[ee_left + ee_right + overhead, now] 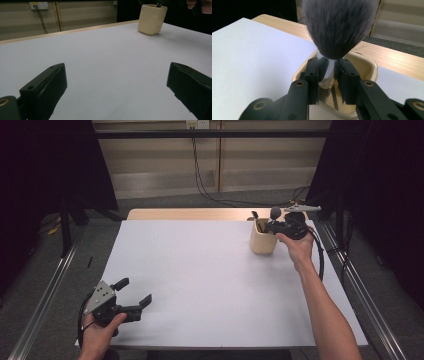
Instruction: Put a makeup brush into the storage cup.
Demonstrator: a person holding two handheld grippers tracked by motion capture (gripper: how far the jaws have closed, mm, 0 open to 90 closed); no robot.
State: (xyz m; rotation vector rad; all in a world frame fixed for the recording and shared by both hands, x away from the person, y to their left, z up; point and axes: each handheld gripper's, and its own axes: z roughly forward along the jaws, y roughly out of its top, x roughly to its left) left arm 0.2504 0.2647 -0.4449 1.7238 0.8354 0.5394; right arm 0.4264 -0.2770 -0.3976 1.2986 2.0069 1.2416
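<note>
A cream cup stands at the table's far right, seen from the left gripper view as a cream cup in the distance. My right gripper is over the cup's mouth, shut on a makeup brush by its silver ferrule, with the grey bristles pointing up. The brush's handle reaches down into the cup. Dark handles of other items stick out of the cup. My left gripper rests near the table's front left corner, open and holding nothing, its jaws wide apart in the left gripper view.
The white table top stretches between the two grippers. A wooden strip runs along its far edge. Cables hang down the back wall to the floor.
</note>
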